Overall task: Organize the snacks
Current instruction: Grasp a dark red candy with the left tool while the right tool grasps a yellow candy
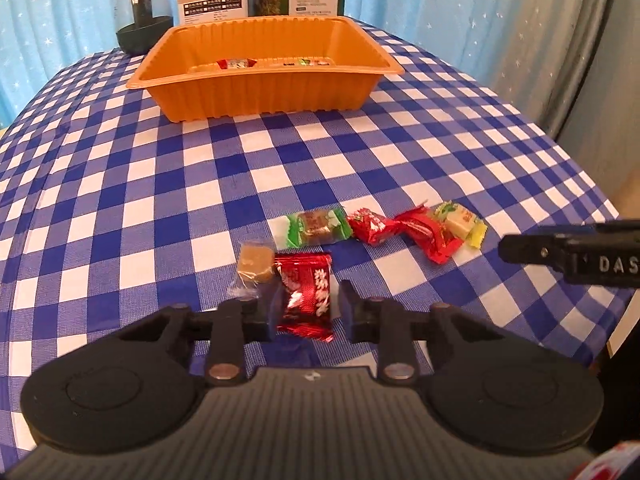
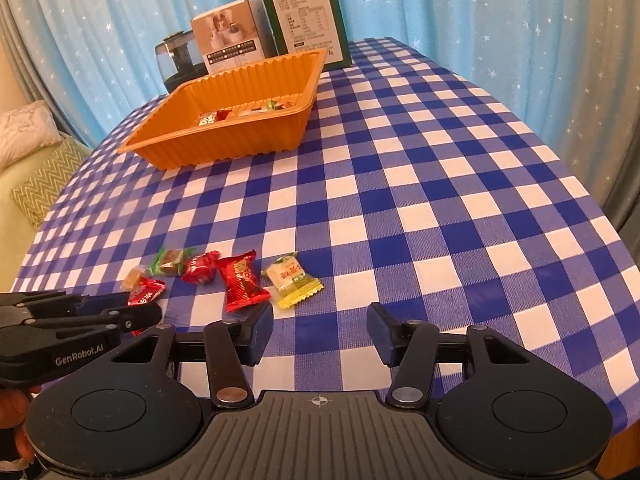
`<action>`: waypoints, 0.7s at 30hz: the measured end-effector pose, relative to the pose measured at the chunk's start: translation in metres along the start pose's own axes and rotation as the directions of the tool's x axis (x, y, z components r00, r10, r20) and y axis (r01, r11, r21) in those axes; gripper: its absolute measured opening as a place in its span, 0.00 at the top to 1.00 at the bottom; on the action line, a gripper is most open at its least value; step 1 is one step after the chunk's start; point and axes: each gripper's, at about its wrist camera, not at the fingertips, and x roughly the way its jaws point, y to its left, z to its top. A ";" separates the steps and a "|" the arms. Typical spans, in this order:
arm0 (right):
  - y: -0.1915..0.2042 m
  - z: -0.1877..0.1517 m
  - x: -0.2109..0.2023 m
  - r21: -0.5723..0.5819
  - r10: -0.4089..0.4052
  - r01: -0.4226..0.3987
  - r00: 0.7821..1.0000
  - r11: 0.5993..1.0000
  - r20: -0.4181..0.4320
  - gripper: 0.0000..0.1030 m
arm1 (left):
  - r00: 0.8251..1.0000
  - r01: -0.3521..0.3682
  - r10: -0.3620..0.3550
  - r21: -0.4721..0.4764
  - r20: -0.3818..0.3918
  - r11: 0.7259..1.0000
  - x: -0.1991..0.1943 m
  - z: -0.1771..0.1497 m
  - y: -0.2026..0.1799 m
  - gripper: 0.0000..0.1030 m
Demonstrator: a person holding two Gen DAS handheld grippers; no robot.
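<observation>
Clenched on the shiny red foil-wrapped candy (image 1: pixel 305 294) lying on the blue-checked worktop (image 1: pixel 360 152), the left hand-held gripper (image 1: pixel 306 306) should lift straight, clear of neighbouring sweets, toward the ribbed orange plastic tray (image 1: pixel 256 92).

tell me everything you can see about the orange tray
The orange tray is a rectangular tub of thin moulded plastic, with ribbed, sloping walls and a flat flared rim. It sits upright on the checked tablecloth at the far side, in front of two boxes and a dark jar. A few wrapped sweets already lie on its floor. Neither tool touches it.
</observation>
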 end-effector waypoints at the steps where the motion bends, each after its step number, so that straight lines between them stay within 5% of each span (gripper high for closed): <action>1: 0.000 0.001 0.001 -0.004 -0.001 0.001 1.000 1.000 0.000 0.48 | 1.000 0.002 -0.002 0.000 0.000 1.000 -0.001 -0.001 -0.001 0.78; 21: 0.024 0.014 0.044 -0.273 0.018 -0.023 1.000 0.962 -0.023 0.63 | 1.000 -0.005 0.005 -0.030 0.002 1.000 -0.006 -0.006 0.003 0.78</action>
